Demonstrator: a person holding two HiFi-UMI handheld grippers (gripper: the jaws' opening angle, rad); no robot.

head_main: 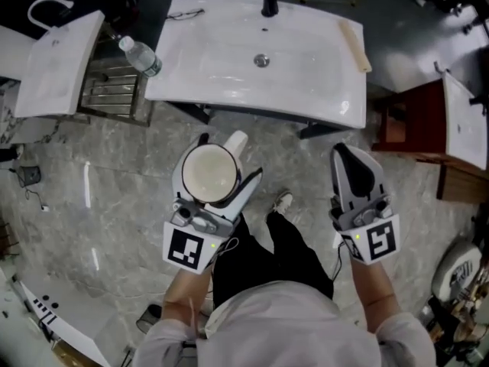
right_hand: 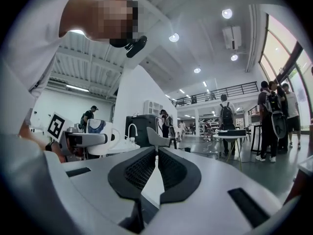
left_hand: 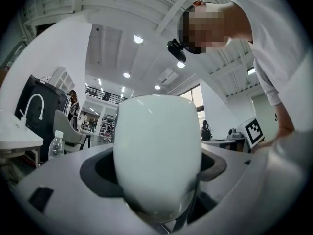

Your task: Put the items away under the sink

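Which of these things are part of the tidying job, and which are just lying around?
Job: white mug, held in the left tool; sink; probably also the glasses and wooden strip on it, and the water bottle at its edge.
Lying about: spare basin, metal rack, brown cabinet.

No legible text, brand or number in any view. Only marks noted: a black-and-white square marker on the left cube (head_main: 186, 248) and another on the right cube (head_main: 380, 241), which are patterns with no letters. The water bottle (head_main: 141, 56) label is too small to read.
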